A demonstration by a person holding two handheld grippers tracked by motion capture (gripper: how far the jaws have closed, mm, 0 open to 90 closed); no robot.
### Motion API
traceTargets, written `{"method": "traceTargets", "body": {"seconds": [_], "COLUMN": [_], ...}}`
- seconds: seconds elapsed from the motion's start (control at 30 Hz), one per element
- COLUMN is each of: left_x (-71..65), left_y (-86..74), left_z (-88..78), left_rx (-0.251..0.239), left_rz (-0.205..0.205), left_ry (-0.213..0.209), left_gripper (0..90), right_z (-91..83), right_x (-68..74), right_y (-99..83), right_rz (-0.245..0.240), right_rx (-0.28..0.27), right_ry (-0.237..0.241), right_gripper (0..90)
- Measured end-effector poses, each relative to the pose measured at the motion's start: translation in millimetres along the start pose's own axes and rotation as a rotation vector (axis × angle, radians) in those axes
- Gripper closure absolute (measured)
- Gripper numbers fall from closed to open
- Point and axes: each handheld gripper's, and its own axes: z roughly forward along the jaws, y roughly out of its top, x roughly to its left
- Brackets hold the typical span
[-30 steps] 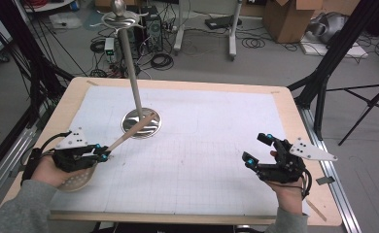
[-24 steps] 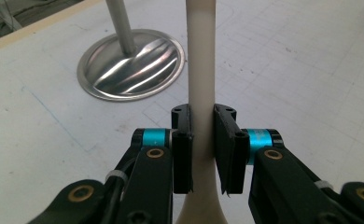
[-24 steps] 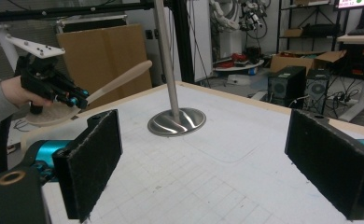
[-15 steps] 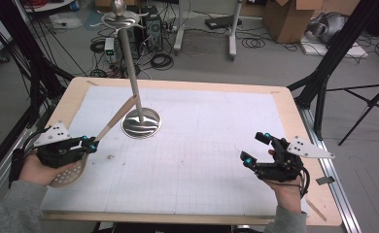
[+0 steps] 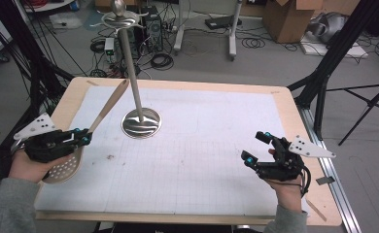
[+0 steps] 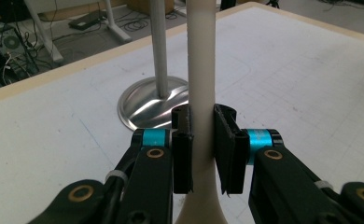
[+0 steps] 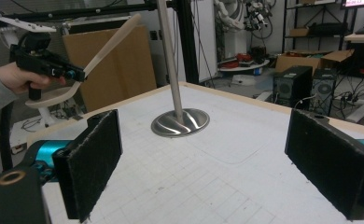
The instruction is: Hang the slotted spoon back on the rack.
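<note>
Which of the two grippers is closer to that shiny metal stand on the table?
Left. The left gripper, shut on the slotted spoon, sits just beside the stand's base; the right gripper, open, is well across the table.

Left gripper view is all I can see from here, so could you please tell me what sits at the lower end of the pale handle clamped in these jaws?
Observer: A round perforated bowl; it is a skimmer spoon, the bowl below the left gripper in the high view.
Operator: Thank you. Is the spoon lifted or lying on the table?
Observer: Lifted; in the right gripper view the bowl hangs in the air off the table's edge.
Operator: And what is the other gripper doing, please?
Observer: The right gripper is open and holds nothing, near the table's right side.
</note>
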Motion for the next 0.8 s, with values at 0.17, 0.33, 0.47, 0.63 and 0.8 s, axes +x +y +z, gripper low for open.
{"method": "traceTargets", "body": {"seconds": [0.17,0.33,0.47,0.63,0.8], "left_x": [4.6,14.1,20.0,28.8,35.3], "left_y": [4.1,7.0,9.7,8.9,8.2], "left_z": [-5.0,-12.1,-16.4,-19.4,-21.5], "left_rx": [-0.031,-0.067,-0.072,-0.092,-0.091], "left_rz": [-0.001,-0.012,-0.006,-0.019,-0.017], "left_ry": [-0.012,-0.039,-0.038,-0.087,-0.099], "left_gripper": [77.7,77.6,77.6,77.6,77.7], "right_z": [-0.4,0.4,0.8,-1.1,-2.8], "right_x": [0.1,1.1,2.1,2.5,3.4], "right_y": [0.0,-0.5,-0.9,-2.0,-2.8], "right_rz": [-0.003,-0.003,-0.003,-0.002,-0.007], "right_rx": [-0.002,0.009,0.013,0.015,0.014], "right_ry": [-0.002,-0.005,-0.002,-0.008,-0.011], "right_gripper": [9.8,9.8,9.8,9.8,9.8]}}
